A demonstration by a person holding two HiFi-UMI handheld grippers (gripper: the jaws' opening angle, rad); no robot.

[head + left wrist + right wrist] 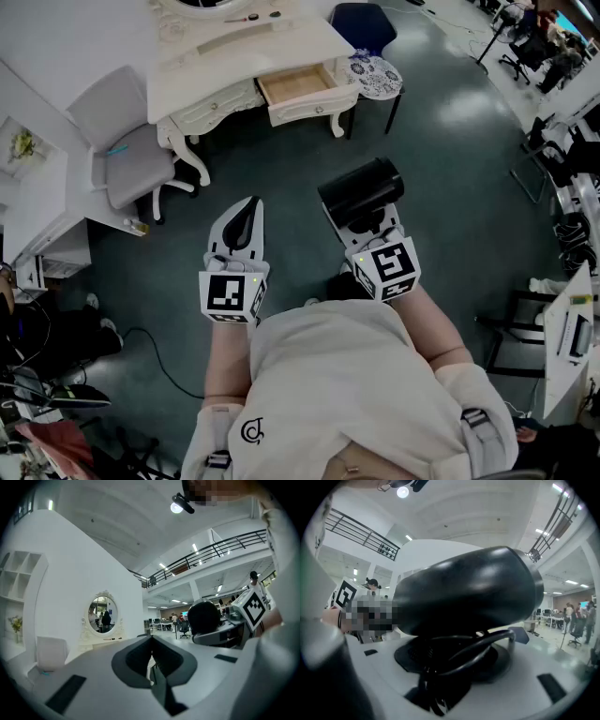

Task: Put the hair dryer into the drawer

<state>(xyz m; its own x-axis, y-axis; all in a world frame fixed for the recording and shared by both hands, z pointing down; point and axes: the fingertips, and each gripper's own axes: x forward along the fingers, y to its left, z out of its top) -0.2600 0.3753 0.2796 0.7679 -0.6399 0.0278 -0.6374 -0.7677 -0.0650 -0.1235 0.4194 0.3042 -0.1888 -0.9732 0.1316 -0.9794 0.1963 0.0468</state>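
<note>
Pale cream short-sleeved shirt (337, 375) with a small dark round logo (252, 431) fills the lower centre; above it, the white, dark-padded left gripper (251, 208) and right gripper (367, 231) each bear a black-and-white marker cube (230, 295)

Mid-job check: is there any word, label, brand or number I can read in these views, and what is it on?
No legible word or number in any view.
shirt logo: a curled emblem, perhaps "C", too small to be sure.
left marker cube and right marker cube: black-and-white square codes, not text.
hair dryer: plain black, no brand visible.
</note>
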